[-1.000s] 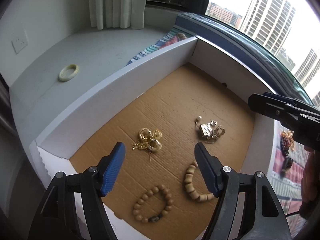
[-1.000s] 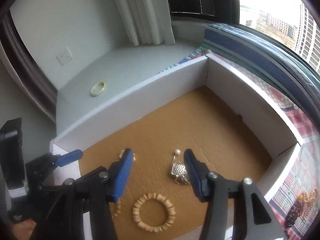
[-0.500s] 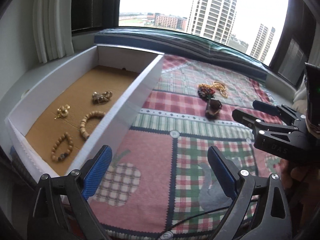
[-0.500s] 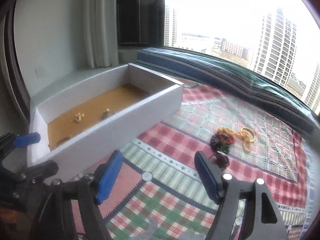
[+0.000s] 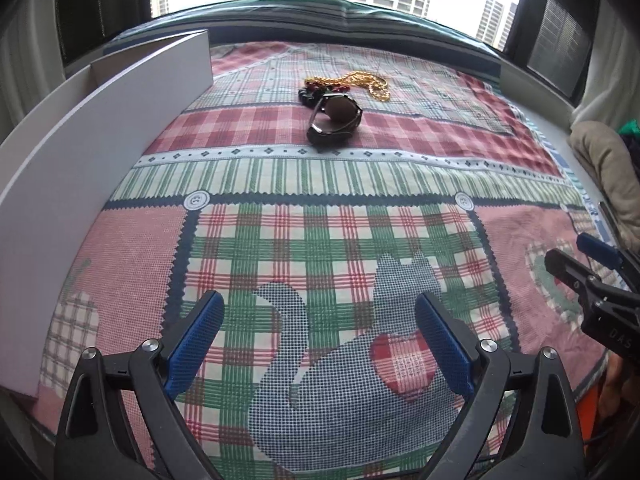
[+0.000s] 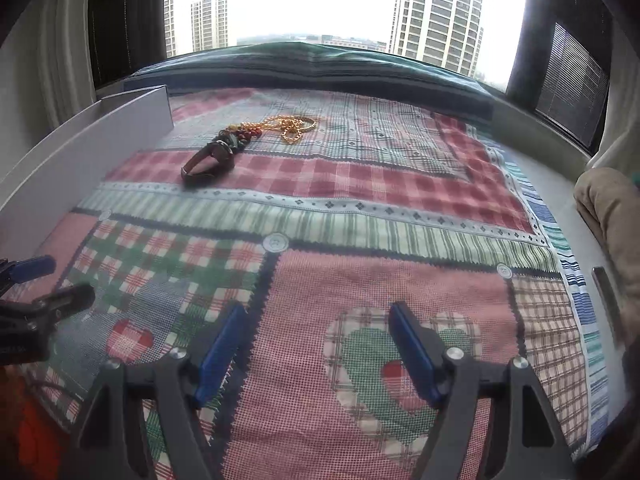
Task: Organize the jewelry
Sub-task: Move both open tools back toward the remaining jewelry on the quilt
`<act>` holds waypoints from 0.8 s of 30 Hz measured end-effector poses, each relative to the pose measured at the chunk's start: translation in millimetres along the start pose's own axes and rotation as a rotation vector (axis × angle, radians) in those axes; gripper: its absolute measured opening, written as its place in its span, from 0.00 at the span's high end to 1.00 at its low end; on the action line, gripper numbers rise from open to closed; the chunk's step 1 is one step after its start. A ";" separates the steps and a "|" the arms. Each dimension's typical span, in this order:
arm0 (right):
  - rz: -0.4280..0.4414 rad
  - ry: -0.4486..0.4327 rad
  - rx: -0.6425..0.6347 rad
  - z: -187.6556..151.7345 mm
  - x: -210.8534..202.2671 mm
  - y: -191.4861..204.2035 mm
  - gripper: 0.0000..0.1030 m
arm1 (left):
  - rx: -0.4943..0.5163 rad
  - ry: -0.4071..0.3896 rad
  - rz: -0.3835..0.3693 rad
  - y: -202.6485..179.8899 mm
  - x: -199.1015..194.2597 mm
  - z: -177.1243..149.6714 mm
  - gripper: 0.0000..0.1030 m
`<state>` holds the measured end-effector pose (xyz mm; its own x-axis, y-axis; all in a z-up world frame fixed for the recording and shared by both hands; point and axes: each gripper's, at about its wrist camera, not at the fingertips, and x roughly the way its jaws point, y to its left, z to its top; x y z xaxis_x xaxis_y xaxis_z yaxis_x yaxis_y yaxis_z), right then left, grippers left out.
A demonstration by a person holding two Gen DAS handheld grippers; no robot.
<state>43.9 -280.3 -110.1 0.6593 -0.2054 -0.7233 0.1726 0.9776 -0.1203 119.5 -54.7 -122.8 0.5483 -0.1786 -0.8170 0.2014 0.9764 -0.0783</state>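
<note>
Patchwork checked quilt (image 5: 400, 152) with the long white cardboard box (image 5: 80, 152) at 9 o'clock. Both tongs, left (image 5: 318, 340) and right (image 6: 316, 344), are spread and empty. Dark leather-strap wristwatch (image 5: 336, 120) at 12 o'clock looks stiff-ish and light, so I'd pinch the strap. Slinky gold chain (image 5: 360, 80) just behind.

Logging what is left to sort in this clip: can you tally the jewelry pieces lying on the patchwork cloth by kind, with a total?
Wristwatch: 1
Gold chain: 1
Dark beaded piece, partly hidden behind the watch: 1
Total: 3, as far as the tangle can be told apart. All lie on the cloth, outside the white box. Both grippers are open and empty.
</note>
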 end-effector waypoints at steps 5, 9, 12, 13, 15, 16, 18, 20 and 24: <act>0.023 0.011 0.040 -3.4 13.6 -6.8 0.26 | 0.000 0.047 0.025 1.2 25.3 4.1 0.06; 0.040 0.014 0.045 -2.2 20.2 -3.3 0.26 | -0.011 0.069 0.038 4.7 36.1 5.0 0.06; 0.044 0.015 0.042 -2.1 22.8 -2.2 0.26 | -0.006 0.056 0.059 4.1 38.3 5.4 0.06; 0.044 0.017 0.043 -2.3 23.9 -2.6 0.26 | -0.002 0.056 0.066 3.4 39.3 5.6 0.06; 0.045 0.017 0.048 -3.0 25.3 -3.2 0.26 | 0.004 0.056 0.075 1.6 41.0 5.9 0.04; 0.045 0.018 0.050 -3.4 25.9 -3.3 0.26 | 0.008 0.057 0.079 0.9 41.6 5.7 0.03; 0.047 0.022 0.052 -4.3 27.4 -3.3 0.26 | 0.013 0.055 0.093 -0.5 43.4 5.3 0.00; 0.048 0.028 0.052 -5.3 29.3 -3.0 0.26 | 0.007 0.054 0.095 -0.5 43.7 5.4 0.00; 0.056 0.044 0.057 -6.7 33.7 -3.1 0.26 | 0.006 0.056 0.096 -0.6 43.7 5.5 0.00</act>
<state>60.6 -289.9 -138.7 0.6367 -0.1473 -0.7569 0.1789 0.9830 -0.0408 147.7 -63.7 -155.3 0.5194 -0.0772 -0.8511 0.1556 0.9878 0.0053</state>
